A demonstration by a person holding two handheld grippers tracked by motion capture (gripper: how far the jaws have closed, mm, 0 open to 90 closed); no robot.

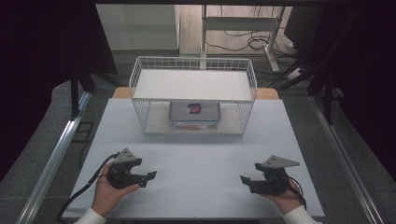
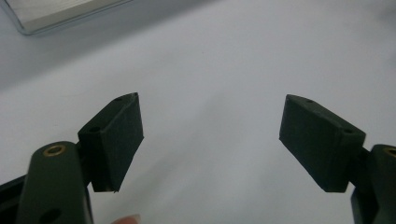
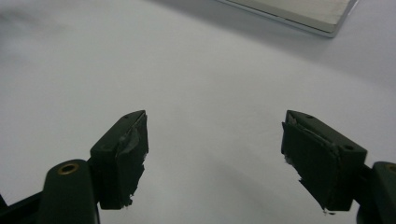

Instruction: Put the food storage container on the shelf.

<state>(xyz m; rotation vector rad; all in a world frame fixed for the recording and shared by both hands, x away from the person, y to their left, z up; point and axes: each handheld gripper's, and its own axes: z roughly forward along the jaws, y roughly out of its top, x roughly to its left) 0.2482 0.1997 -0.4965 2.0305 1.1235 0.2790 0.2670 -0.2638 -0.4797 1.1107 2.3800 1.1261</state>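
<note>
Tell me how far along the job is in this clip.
Nothing looks done yet. The clear container sits on the lower level of the white wire rack, untouched. In hand: nothing; the left tongs and right tongs rest near the front of the table, jaws spread and empty. Whatever handling of the container is meant is all left.

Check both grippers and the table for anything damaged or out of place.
The right gripper has worn pads: the lining is torn and peeling along the edges of both jaws. The left gripper's pads look intact. Both stand open over the bare table. The clear container sits squarely under the wire rack; nothing spilled.
</note>
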